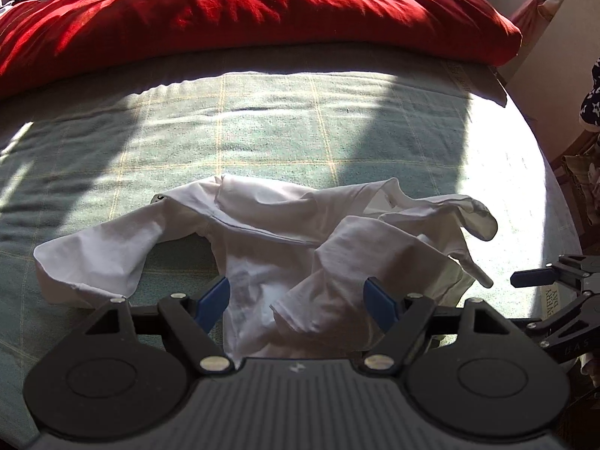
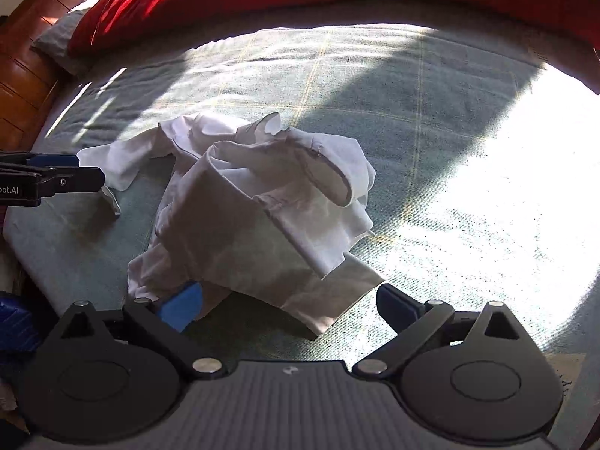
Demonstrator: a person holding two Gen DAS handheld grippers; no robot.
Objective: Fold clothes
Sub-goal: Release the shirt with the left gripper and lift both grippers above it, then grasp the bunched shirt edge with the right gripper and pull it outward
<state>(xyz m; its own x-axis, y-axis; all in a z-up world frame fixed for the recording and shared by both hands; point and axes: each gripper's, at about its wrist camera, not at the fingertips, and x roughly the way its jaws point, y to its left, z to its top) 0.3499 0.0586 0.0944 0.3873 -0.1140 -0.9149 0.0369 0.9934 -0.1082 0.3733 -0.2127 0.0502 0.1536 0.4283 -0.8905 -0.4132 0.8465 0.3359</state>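
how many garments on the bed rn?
1. A crumpled white cotton shirt lies on the green checked blanket, just ahead of both open grippers. Its folds could hide something smaller.

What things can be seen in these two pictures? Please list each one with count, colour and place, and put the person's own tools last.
shirt: one, white, crumpled in a heap on the blanket, near the front edge of the bed.
blanket: one, pale green with thin yellow checks, spread over the bed, partly in sunlight.
duvet: one, red, bunched along the far side of the bed.
wooden furniture: one, brown, beyond the bed's far left corner in the right wrist view.
left gripper: one, black with blue pads, jaws open, over the shirt's near edge.
right gripper: one, black with blue pads, jaws open, over the shirt's near edge.
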